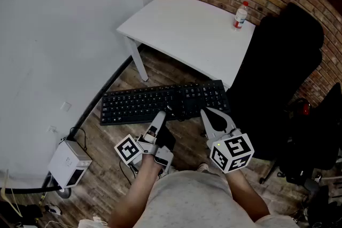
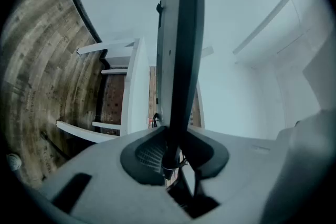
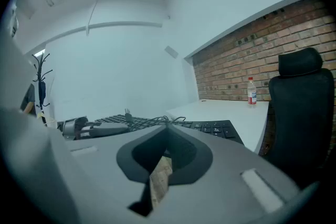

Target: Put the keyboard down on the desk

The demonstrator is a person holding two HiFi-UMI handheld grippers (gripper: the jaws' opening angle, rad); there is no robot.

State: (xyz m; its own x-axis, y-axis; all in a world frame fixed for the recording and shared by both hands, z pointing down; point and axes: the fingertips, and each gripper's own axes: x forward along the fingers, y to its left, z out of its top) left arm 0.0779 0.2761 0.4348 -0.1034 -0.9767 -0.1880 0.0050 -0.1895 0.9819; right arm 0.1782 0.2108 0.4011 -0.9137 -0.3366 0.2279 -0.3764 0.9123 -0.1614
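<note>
My left gripper (image 1: 160,116) is clamped on the black keyboard's (image 1: 160,101) near edge, mid-frame below the white desk (image 1: 187,29). My right gripper (image 1: 211,115), jaws together, just touches that edge. It looks light and stiff but long, so I'd hold the rim, not the keys.

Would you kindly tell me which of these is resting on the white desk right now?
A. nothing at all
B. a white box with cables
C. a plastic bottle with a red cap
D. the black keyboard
C: the bottle stands near the far right edge of the desk, while the keyboard hangs short of it, clamped in the left gripper.
</note>
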